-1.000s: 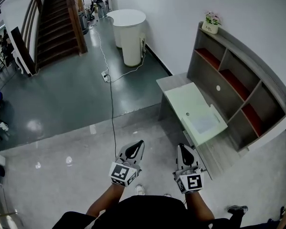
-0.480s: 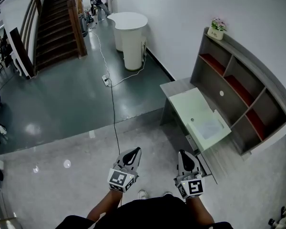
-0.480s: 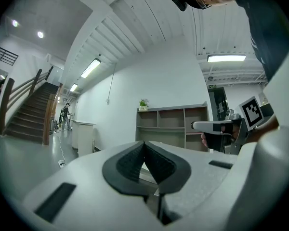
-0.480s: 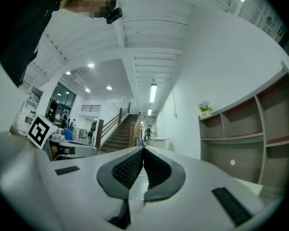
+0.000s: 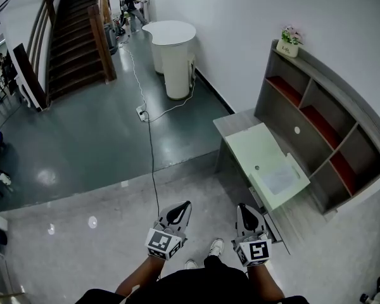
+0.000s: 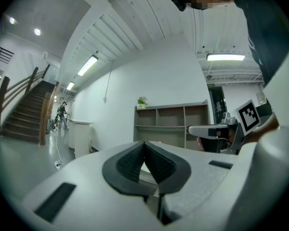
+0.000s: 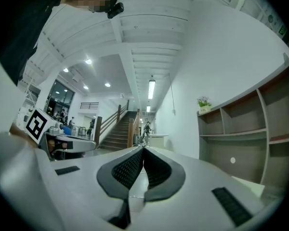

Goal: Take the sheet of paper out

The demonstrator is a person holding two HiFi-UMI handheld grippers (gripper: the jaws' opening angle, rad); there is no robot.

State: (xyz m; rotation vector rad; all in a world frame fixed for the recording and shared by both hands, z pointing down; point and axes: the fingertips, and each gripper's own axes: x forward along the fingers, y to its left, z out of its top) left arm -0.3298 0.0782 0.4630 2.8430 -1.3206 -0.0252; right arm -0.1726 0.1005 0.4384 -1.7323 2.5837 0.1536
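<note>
A pale sheet of paper (image 5: 279,180) shows on the near end of a light green desk top (image 5: 253,143), to the right of and beyond both grippers. My left gripper (image 5: 182,207) and right gripper (image 5: 243,208) are held side by side over the floor, pointing level, well short of the desk. In the left gripper view the dark pads (image 6: 135,160) meet with nothing between them. The pads (image 7: 130,167) in the right gripper view also meet, empty. Each gripper sees the other: the right gripper (image 6: 213,131) and the left gripper (image 7: 73,146).
A grey shelf unit (image 5: 316,126) with red shelf boards stands behind the desk, a potted plant (image 5: 290,43) on top. A white round counter (image 5: 171,43) stands ahead by the wall. A cable (image 5: 149,145) runs across the floor to a power strip (image 5: 141,113). Stairs (image 5: 73,24) rise at far left.
The view has shifted forward a little with the person's steps, and a shoe now shows under the grippers. Both grippers travelled along, still side by side and shut.
</note>
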